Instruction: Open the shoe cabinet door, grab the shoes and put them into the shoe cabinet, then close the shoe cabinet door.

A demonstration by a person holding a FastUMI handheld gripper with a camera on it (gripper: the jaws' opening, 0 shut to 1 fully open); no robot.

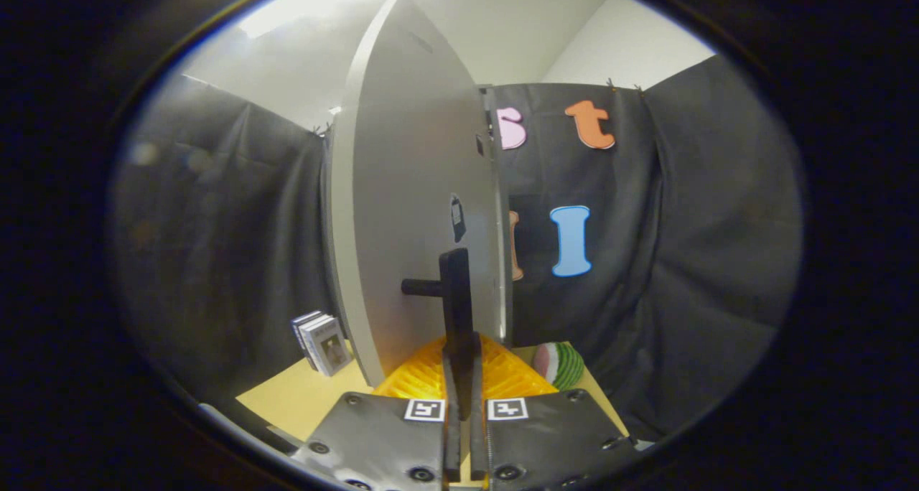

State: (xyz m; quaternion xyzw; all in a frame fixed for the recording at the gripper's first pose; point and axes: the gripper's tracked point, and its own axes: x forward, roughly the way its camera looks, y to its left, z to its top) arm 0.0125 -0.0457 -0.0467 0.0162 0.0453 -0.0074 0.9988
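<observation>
Straight ahead of the gripper (463, 376) stood the shoe cabinet door (413, 211), a pale grey panel swung out edge-on, so that its broad face ran away from the fingers and its thin edge rose on the right. From that face a dark handle (454, 293) stuck out: a short peg to the left and an upright bar whose lower end dropped down between the fingers. The fingers were drawn almost together, with only a narrow slot between them, and the bar's lower end sat in that slot; both seemed to press on it, though the contact itself was hard to make out. A small dark fitting (457, 218) showed on the door above the handle.

Below the door, just beyond the fingertips, lay a ribbed orange-yellow thing (423, 380) of domed shape; what it was could not be told. To the right of the door's foot sat a round item striped green, white and pink (558, 364), like a watermelon slice. To the left of the door's foot stood a few small boxes (323, 342) side by side, tilted. All of these rested on a yellowish surface (301, 398). No shoes could be made out. Black cloth (682, 261) hung behind the door on both sides, with a white wall (517, 24) above it.
</observation>
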